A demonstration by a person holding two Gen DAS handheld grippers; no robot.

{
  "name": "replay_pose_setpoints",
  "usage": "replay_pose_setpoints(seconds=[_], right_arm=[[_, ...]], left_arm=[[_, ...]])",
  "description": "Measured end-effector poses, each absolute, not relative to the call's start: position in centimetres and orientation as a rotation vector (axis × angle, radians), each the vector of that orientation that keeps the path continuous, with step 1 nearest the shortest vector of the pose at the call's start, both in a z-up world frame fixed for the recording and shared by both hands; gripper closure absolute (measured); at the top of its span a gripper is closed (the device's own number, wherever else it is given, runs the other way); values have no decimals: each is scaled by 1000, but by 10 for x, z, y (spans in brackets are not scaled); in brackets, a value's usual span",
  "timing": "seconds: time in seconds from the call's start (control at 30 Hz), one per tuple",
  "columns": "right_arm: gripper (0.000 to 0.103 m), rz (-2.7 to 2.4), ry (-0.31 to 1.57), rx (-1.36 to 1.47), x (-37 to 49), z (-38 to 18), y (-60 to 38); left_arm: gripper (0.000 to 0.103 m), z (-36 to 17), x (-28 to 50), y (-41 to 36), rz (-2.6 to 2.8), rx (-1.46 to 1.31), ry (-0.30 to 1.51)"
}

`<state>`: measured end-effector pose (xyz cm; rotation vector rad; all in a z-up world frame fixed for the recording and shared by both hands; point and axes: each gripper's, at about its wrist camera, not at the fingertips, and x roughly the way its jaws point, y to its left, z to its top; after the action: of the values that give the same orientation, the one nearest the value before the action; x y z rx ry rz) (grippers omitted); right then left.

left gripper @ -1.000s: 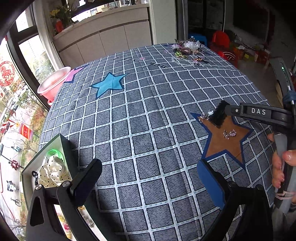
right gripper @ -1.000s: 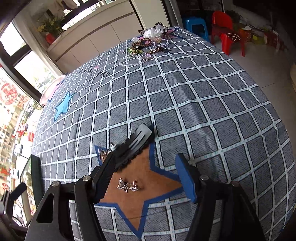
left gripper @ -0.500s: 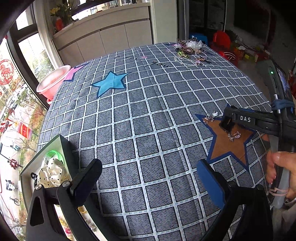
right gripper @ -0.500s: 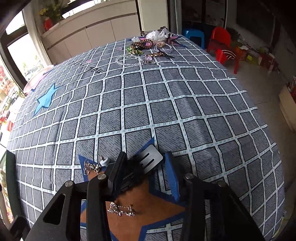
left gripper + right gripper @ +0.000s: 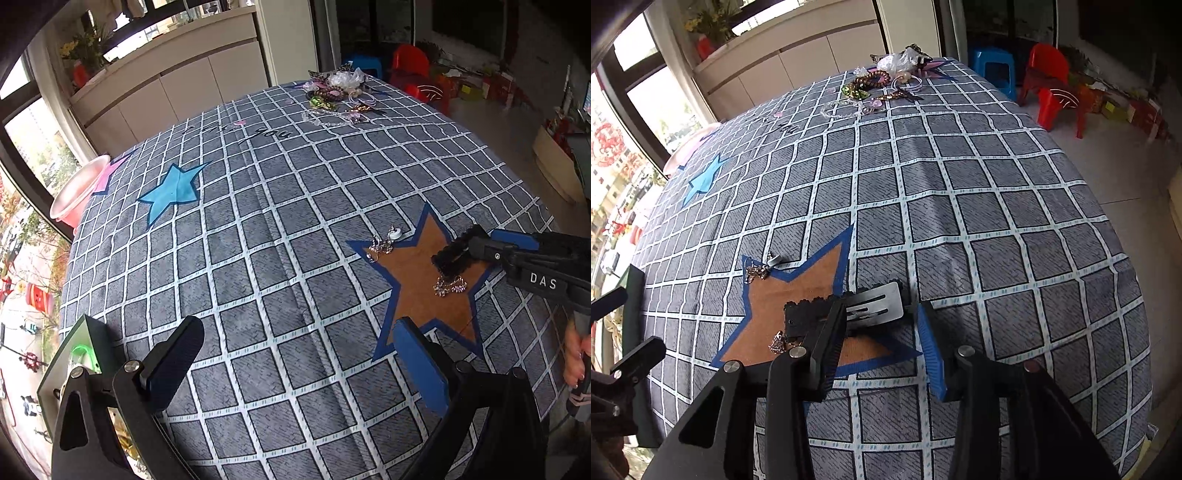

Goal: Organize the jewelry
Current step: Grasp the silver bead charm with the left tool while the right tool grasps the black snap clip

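My right gripper (image 5: 882, 321) is shut on a black lace hair clip (image 5: 846, 314) with a metal tongue, just above the brown star patch (image 5: 798, 295). The clip also shows in the left wrist view (image 5: 456, 254) at the right gripper's tip. A sparkly earring (image 5: 448, 285) lies on the star under the clip, and another earring (image 5: 384, 243) lies at the star's left point. My left gripper (image 5: 295, 354) is open and empty, low over the cloth. A green jewelry box (image 5: 85, 354) stands at the left edge.
A pile of jewelry and hair ties (image 5: 340, 94) lies at the far end of the checked tablecloth (image 5: 258, 258). A blue star patch (image 5: 173, 192) and a pink basin (image 5: 77, 192) are at the far left. Red chairs (image 5: 1052, 85) stand beyond the table.
My right gripper closed on the black hair clip and has turned and lifted it slightly over the brown star. The left gripper has barely moved.
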<state>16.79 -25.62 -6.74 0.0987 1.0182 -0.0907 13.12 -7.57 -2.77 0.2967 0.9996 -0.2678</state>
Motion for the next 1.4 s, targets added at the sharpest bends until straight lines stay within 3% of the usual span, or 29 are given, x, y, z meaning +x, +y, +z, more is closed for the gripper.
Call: replay_pose_setpoints(seconds=[0.2, 0.37, 0.43, 0.67, 0.77, 1.13, 1.3, 1.4], right_arm=[[46, -37, 987, -1, 159, -58, -258], [46, 22, 975, -80, 161, -55, -273], [46, 14, 972, -90, 166, -55, -278], [46, -17, 958, -62, 190, -62, -282], [47, -14, 997, -110, 192, -68, -278], [47, 116, 1061, -64, 161, -62, -261], [47, 36, 1077, 11, 170, -63, -253], [47, 9, 1071, 16, 172, -66, -246]], left_arm=[[0, -39, 151, -107, -360, 403, 968], [0, -51, 166, -121, -406, 433, 978], [10, -55, 171, -125, -412, 439, 989], [10, -64, 180, -138, -428, 461, 998], [22, -69, 182, -142, -439, 479, 1011], [23, -70, 187, -152, -492, 469, 1007], [48, -69, 188, -152, -559, 402, 1045], [84, -68, 185, -153, -585, 379, 1060]])
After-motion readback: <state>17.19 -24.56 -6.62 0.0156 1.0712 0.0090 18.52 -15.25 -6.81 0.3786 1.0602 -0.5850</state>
